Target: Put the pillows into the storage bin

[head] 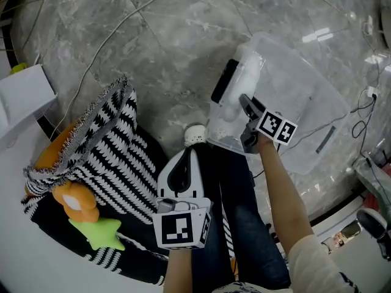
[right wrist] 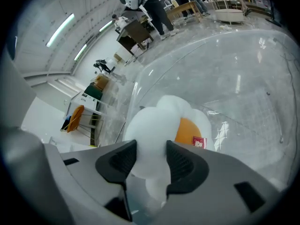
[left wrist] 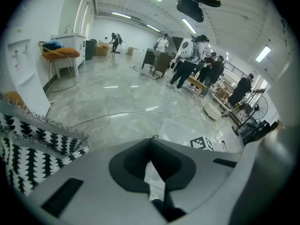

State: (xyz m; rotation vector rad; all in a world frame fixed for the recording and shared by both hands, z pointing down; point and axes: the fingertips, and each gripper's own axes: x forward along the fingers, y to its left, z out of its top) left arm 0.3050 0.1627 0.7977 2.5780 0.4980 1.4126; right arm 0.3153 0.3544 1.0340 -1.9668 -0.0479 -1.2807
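While right hand-held gripper (right wrist: 150, 150) pinches it, egg pillow (right wrist: 161, 118) sits in clear bin (right wrist: 248, 69).

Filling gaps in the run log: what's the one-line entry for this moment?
right tongs: gripping white egg pillow in storage bin | left tongs: shut, empty | orange pillow, green pillow: on striped blanket

I see grey marble floor (head: 165, 72), clear bin (head: 305, 84) standing on it at right, thin cable (head: 130, 15) curving across its far side, white surface (head: 36, 261) at near left carrying striped pillows (head: 116, 145).
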